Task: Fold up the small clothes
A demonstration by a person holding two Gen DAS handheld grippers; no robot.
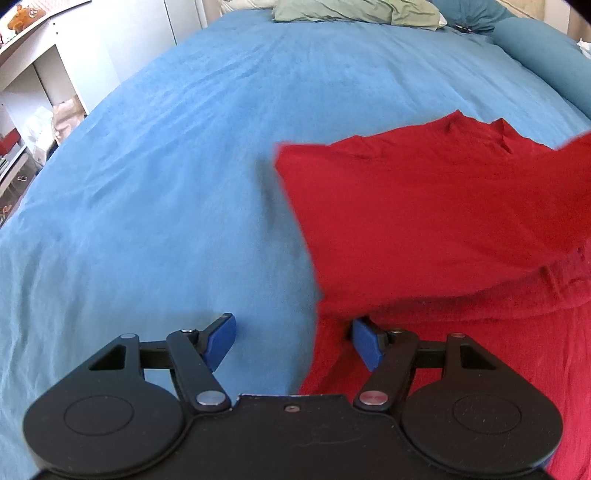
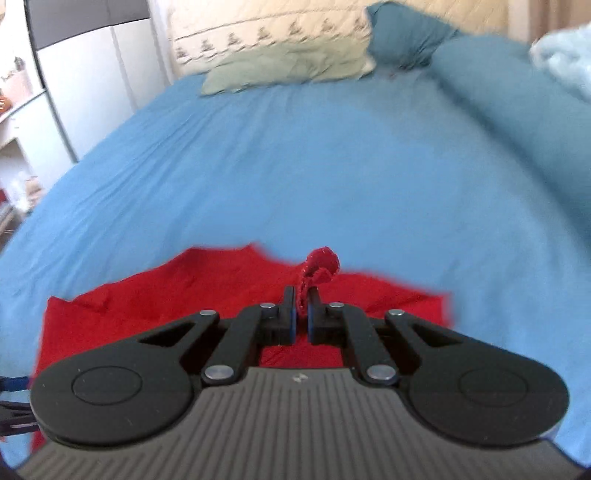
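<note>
Left wrist view: left gripper (image 1: pixel 293 341) low over the bed (image 1: pixel 166 184), jaws wide apart, nothing held; its right finger (image 1: pixel 365 343) sits at the near edge of the red garment (image 1: pixel 424 206), contact not clear.
Right wrist view: right gripper (image 2: pixel 301 314) jaws nearly closed, pinching a bunched bit of the garment (image 2: pixel 319 267) that pokes up past the tips.
Garment: spread on the bed sheet, near side; one flap raised off the lower layer and blurred in the left view, so likely mid-fold.
Beyond garment: bare sheet, then green pillow (image 1: pixel 354 11) at the head of the bed; teal bolster (image 1: pixel 546 55) to the far right of the garment; white shelves (image 1: pixel 33 92) off the bed's left side.
Step (judged): right gripper carrying a pinched edge across to make a fold.
Doing it well: keep the pinch firm, carry the flap low and level so it lands edge on edge; use the empty left gripper to pin the lower layer beside the fold line; release only once the flap lies flat.
Risk: cloth slipping from the pinch, lower layer dragging.
</note>
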